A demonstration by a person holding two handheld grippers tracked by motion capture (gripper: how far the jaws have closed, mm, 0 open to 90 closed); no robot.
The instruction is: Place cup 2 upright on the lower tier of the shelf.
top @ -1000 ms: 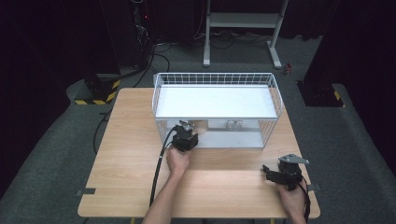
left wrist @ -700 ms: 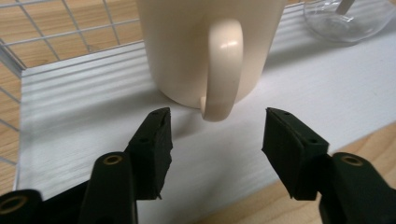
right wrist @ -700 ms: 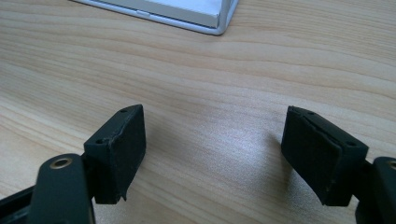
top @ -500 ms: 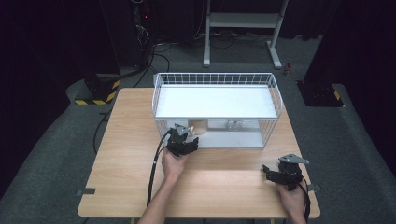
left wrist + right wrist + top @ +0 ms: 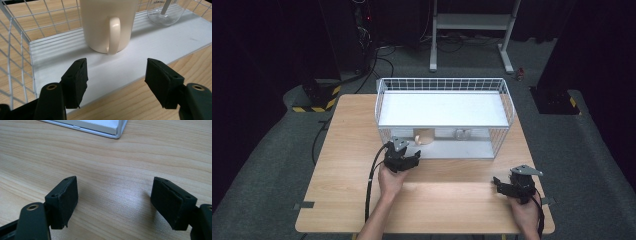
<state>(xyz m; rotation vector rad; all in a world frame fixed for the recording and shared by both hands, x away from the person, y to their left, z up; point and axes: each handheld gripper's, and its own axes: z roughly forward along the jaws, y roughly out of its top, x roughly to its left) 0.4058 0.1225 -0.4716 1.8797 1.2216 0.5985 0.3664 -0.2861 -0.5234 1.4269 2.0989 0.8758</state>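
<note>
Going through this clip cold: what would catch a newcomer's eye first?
The white wire rack at the table's far side stands out first, its white upper shelf bare. On its lower shelf stands a cream mug, handle turned toward the left gripper, whose jaws have just been opening with nothing between them, and a clear glass sits beside the mug. The right gripper rests open over bare wood near the table's front corner.

Mug point(image 5: 108, 23) and glass jar point(image 5: 166, 12) side by side on lower shelf point(image 5: 155, 47) inside wire rack point(image 5: 442, 85), mug left, on table point(image 5: 347, 150).
</note>
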